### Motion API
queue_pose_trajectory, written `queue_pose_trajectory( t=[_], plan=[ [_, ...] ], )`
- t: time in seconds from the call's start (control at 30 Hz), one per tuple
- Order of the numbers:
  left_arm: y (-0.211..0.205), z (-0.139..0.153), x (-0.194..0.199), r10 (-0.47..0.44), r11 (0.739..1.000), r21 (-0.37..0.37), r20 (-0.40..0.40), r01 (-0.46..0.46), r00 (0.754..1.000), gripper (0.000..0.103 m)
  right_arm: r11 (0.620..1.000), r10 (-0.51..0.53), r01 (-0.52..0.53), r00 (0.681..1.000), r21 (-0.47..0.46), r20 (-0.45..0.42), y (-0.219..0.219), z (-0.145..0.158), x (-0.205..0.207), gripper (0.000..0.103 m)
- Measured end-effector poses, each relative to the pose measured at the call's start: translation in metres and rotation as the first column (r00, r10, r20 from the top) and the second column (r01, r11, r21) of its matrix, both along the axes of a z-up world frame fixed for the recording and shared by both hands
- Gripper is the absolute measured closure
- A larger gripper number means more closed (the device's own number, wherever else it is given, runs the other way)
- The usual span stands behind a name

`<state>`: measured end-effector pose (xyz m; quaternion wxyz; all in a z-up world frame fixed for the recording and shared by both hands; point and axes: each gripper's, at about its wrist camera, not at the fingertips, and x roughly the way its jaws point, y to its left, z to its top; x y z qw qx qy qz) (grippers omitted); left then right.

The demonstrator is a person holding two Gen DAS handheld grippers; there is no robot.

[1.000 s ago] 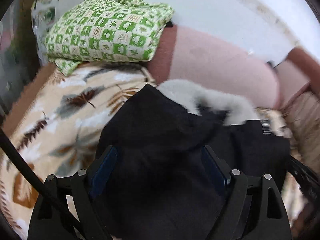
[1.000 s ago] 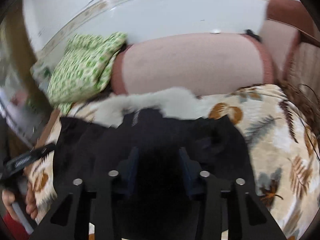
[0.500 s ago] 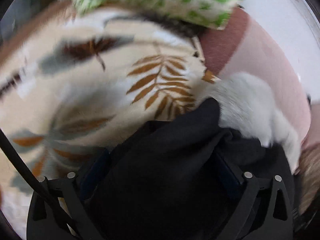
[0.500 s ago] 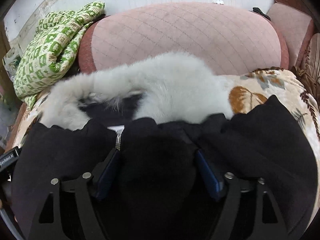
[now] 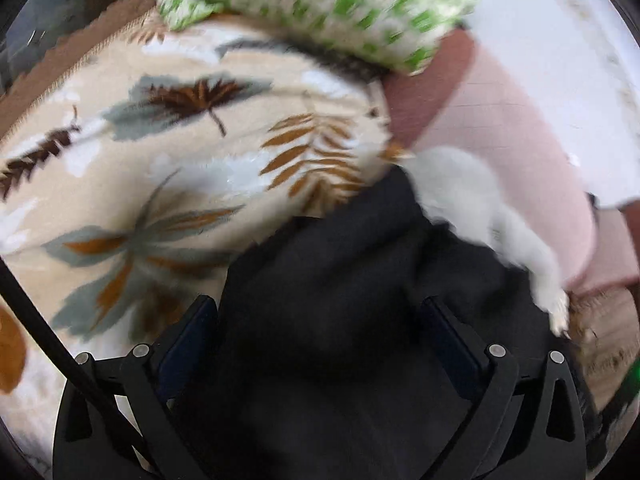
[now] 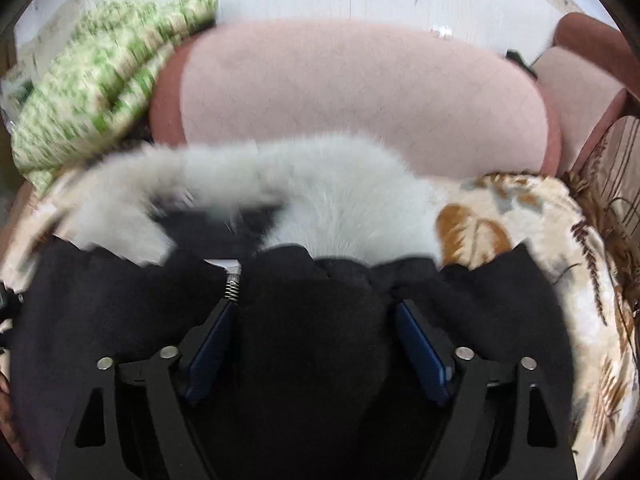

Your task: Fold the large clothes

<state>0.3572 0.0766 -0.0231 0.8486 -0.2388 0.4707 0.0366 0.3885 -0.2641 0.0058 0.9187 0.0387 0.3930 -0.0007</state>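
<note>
Only rightward: zipper on black coat

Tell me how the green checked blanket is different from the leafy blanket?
The green checked blanket is bunched into a heap, while the leafy blanket is spread out flat. The green checked blanket has small green and white squares; the leafy blanket is cream with big brown and grey leaves. The black coat lies on the leafy blanket, not on the green checked blanket. Both look like soft cloth.
</note>
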Motion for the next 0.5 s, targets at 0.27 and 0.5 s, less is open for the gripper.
queue_pose_trajectory(
  t=[0.27, 0.5],
  plan=[
    [-0.019, 0.036, -0.12, -0.076, 0.988, 0.143, 0.091, 0.062, 0.993, 0.001, 0.984, -0.177, 0.179, 0.983, 0.024, -0.05, -0.082, -0.01, -0.05, 0.056],
    [-0.033, 0.024, -0.175, -0.047, 0.969, 0.247, 0.195, -0.003, 0.98, 0.001, 0.93, -0.329, 0.351, 0.928, 0.112, -0.176, -0.143, -0.076, -0.04, 0.06]
  ],
)
